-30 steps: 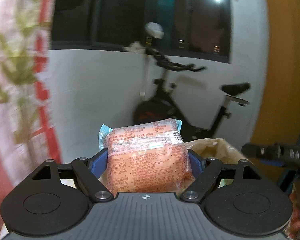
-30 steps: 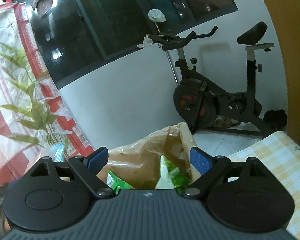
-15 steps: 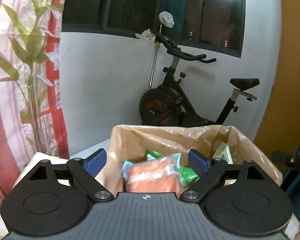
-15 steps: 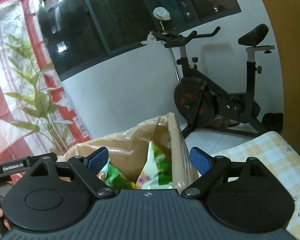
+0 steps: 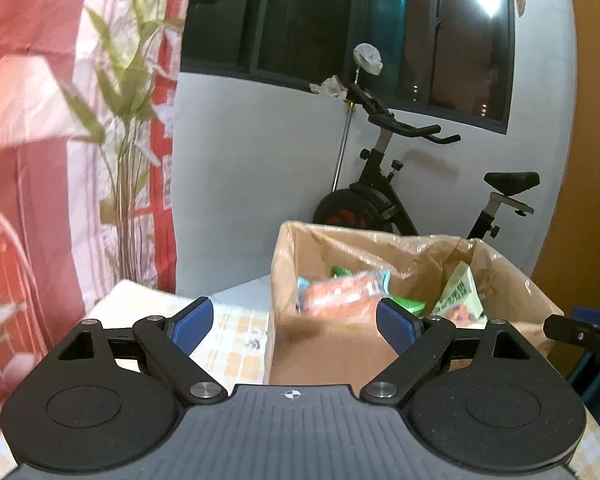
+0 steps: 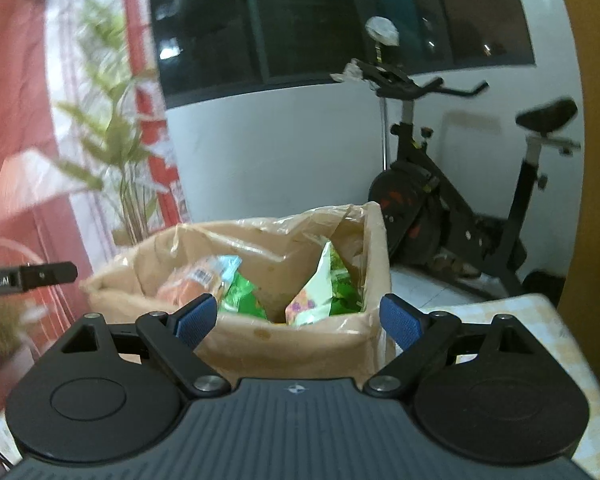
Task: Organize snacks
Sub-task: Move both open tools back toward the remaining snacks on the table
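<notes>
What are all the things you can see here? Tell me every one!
cardboard box: one, brown with a plastic liner, on the table in front of both tongs
orange snack pack: one, orange with blue ends, lying in the box
green snack packs: at least two, green, in the box
pale snack bag: one, whitish-green with orange, standing in the box
tablecloth: one, yellow-and-white check, on the table
exercise bike: one, black, by the white wall
window: one, dark, above the wall
curtain: one, red and white with green leaves, at left
left tongs: one, black with blue pads, open, empty
right tongs: one, black with blue pads, open, empty
</notes>
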